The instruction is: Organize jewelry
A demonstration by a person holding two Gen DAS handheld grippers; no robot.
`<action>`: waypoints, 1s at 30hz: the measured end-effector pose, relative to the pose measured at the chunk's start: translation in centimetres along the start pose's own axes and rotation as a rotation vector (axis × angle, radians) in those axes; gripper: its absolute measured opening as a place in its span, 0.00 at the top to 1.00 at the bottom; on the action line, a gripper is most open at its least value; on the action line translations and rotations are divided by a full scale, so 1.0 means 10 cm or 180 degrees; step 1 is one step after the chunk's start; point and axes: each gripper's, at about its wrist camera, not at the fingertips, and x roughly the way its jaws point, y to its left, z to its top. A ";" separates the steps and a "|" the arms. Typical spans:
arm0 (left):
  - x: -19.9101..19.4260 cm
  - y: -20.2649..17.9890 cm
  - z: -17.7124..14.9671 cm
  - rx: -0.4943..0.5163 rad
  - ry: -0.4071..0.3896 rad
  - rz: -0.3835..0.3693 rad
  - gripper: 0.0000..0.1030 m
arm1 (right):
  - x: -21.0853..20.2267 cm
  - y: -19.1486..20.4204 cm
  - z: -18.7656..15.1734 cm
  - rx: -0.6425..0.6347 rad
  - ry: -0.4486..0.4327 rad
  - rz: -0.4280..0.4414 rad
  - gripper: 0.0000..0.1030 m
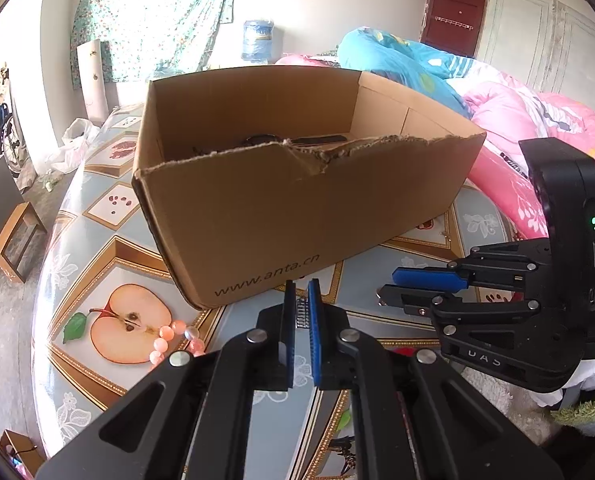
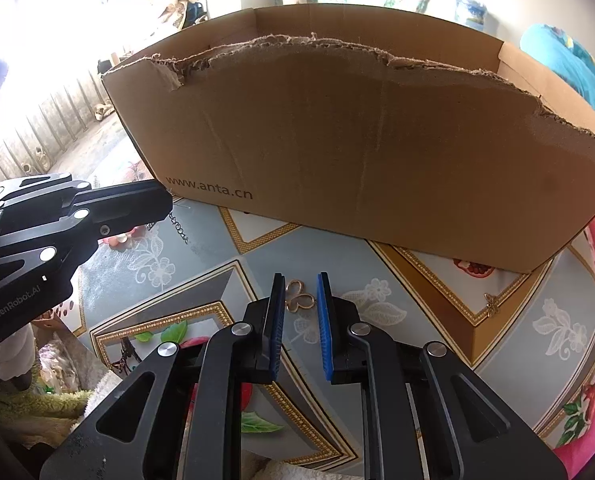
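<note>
Nearest the lens, the right gripper (image 2: 300,294) points down at the table (image 2: 417,320), and sitting right between its blue pads (image 2: 324,320) is a small gold clover-shaped charm (image 2: 299,298). The jaws are narrow around it, but a sliver of tablecloth seems to show on either side of the charm, so I read this as bracketing, not yet pinching. Hard to be sure at the very tips.

Over on the left, the left gripper (image 1: 301,300) is clenched almost flat, blue pads (image 1: 314,320) nearly meeting, with a small silvery ridged piece (image 1: 302,317) showing in the slit. Whether it is pinched there or simply lies on the cloth behind, I cannot tell.

Just beyond both sets of fingers stands the cardboard box (image 1: 297,208), torn along its near rim, placed toward the far edge of the table, with a few dark items lying inside that are too dim to name. A pink bead bracelet (image 1: 173,340) waits near the table's left edge, on the printed apple, untouched.

So the step in hand looks like picking up the charm. Next it needs a firm squeeze on that thin flat metal, which could slip or skid on the glossy cloth, then a lift clear over the ragged rim before letting go inside.
</note>
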 end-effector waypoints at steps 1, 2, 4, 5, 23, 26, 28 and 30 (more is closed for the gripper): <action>0.00 0.00 0.00 -0.0006 -0.0004 -0.0003 0.95 | -0.02 0.00 0.01 -0.0012 0.0001 -0.0011 0.87; 0.00 0.00 0.00 -0.0011 -0.0004 -0.0009 0.95 | -0.06 -0.01 0.02 -0.0018 0.0001 -0.0020 0.87; 0.00 0.00 -0.01 -0.0007 -0.0011 -0.0022 0.95 | -0.07 0.03 0.04 -0.0034 -0.0001 -0.0048 0.86; 0.00 -0.01 -0.01 0.0002 -0.0014 -0.0024 0.95 | -0.07 0.04 0.04 -0.0048 0.0008 -0.0062 0.85; 0.03 0.08 0.00 -0.0060 -0.0008 -0.0119 0.95 | -0.04 0.18 0.16 -0.0011 0.0255 -0.0200 0.82; 0.02 0.10 0.00 -0.0073 0.0009 -0.0156 0.95 | -0.05 0.14 0.21 0.0030 0.0292 -0.0159 0.83; 0.01 0.12 0.01 -0.0070 0.0021 -0.0172 0.95 | -0.03 0.08 0.25 0.0113 0.0328 -0.0071 0.83; 0.00 0.13 0.02 -0.0060 0.0024 -0.0180 0.95 | -0.04 0.00 0.28 0.0228 0.0351 0.0052 0.83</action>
